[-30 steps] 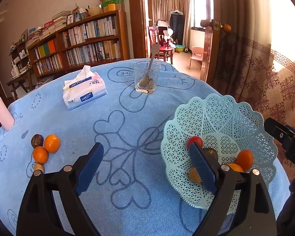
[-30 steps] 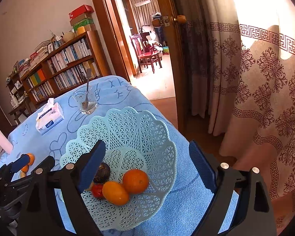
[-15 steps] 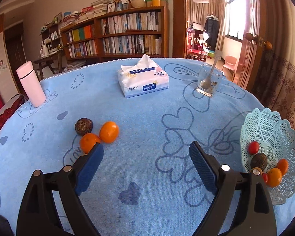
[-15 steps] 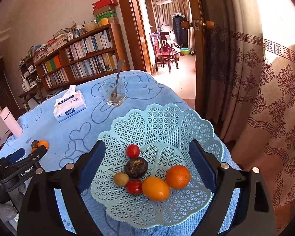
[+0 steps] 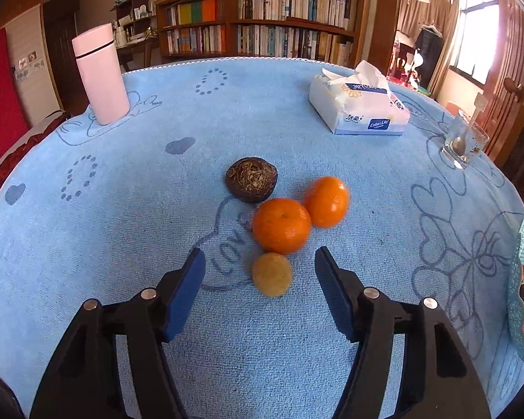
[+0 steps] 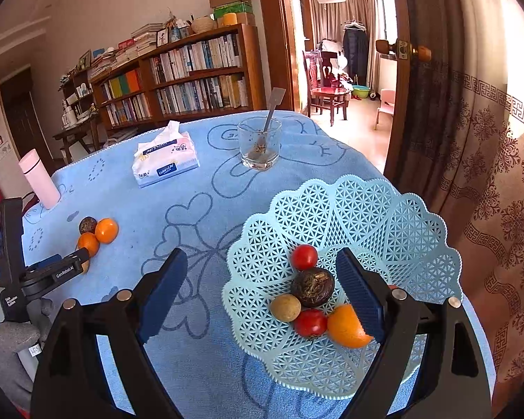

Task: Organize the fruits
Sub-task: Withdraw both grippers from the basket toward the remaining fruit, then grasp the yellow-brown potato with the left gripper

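Four fruits lie loose on the blue-clothed bench ahead of my left hand-held gripper, whose jaws stand wide apart around nothing: a small tan fruit sits just before the tips, touching a mandarin that rests against a second mandarin, with a dark brown fruit just behind them. My right hand-held gripper, also spread and empty, hangs over the near edge of the pale green lattice basket, where two cherry tomatoes, a dark fruit, a tan fruit and an orange sit clustered. Farther off stand a tissue pack, a glass with a spoon and a pink flask.
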`<action>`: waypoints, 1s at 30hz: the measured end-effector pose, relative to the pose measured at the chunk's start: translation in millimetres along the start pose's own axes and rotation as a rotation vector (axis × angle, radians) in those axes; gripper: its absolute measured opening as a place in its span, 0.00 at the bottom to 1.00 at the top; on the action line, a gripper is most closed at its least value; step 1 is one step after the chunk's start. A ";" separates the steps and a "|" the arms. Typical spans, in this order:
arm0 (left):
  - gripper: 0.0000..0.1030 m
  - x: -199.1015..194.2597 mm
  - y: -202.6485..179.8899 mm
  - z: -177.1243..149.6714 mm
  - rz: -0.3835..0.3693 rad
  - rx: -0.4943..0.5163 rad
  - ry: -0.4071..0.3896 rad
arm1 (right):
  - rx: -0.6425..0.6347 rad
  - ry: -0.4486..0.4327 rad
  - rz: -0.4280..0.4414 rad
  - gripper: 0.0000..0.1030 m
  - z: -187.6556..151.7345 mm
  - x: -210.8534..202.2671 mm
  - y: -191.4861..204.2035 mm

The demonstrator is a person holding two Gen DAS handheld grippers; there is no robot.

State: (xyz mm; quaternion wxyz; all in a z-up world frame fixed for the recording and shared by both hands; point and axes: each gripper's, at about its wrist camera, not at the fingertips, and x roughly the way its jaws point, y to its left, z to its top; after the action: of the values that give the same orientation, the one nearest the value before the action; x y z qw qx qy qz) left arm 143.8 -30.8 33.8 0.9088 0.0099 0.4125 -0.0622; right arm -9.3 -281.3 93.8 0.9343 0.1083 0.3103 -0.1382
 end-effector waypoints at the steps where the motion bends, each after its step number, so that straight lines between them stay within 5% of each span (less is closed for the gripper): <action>1: 0.50 5.4 2.4 -0.6 -0.010 -0.008 0.014 | -0.007 0.005 0.003 0.85 -0.6 1.7 3.5; 8: 0.26 9.4 10.2 -7.4 -0.092 -0.022 0.005 | -0.048 0.042 0.026 0.85 -6.1 15.4 25.2; 22: 0.25 -15.4 46.0 -3.0 -0.167 -0.141 -0.050 | -0.107 0.105 0.151 0.86 -3.0 42.4 83.1; 30: 0.25 -31.2 72.1 5.1 -0.049 -0.194 -0.122 | -0.167 0.198 0.293 0.86 -2.5 81.7 140.8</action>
State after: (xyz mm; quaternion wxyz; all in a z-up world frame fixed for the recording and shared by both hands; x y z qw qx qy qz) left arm 136.0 43.7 58.1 0.9272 -0.0921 0.3604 -0.0449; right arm 98.0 -164.1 58.5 0.9150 0.0875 0.3921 0.0368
